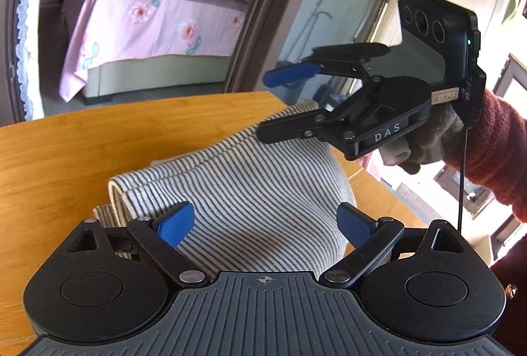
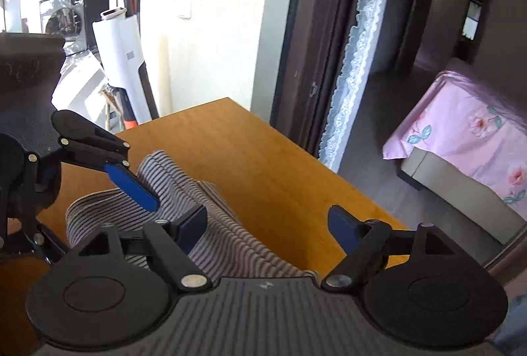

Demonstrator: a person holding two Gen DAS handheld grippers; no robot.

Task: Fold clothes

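A grey-and-white striped garment (image 1: 250, 191) lies folded in a thick bundle on the wooden table (image 1: 66, 158). My left gripper (image 1: 265, 225) is open just above its near part, one blue pad on each side and nothing between them. My right gripper (image 1: 280, 102) hovers open over the bundle's far right end, held by a gloved hand with a dark red sleeve (image 1: 487, 151). In the right wrist view the striped garment (image 2: 230, 237) lies under my open right gripper (image 2: 266, 229), its left pad close over the cloth. The left gripper's blue fingertip (image 2: 131, 188) rests over the folds.
The table's (image 2: 247, 151) far corner and right edge are close to the bundle. Beyond is a doorway with a lace curtain (image 2: 355, 59) and a bed with a pink flowered cover (image 1: 148, 26). A white upright vacuum (image 2: 122, 59) and a washing machine (image 2: 62, 19) stand behind the table.
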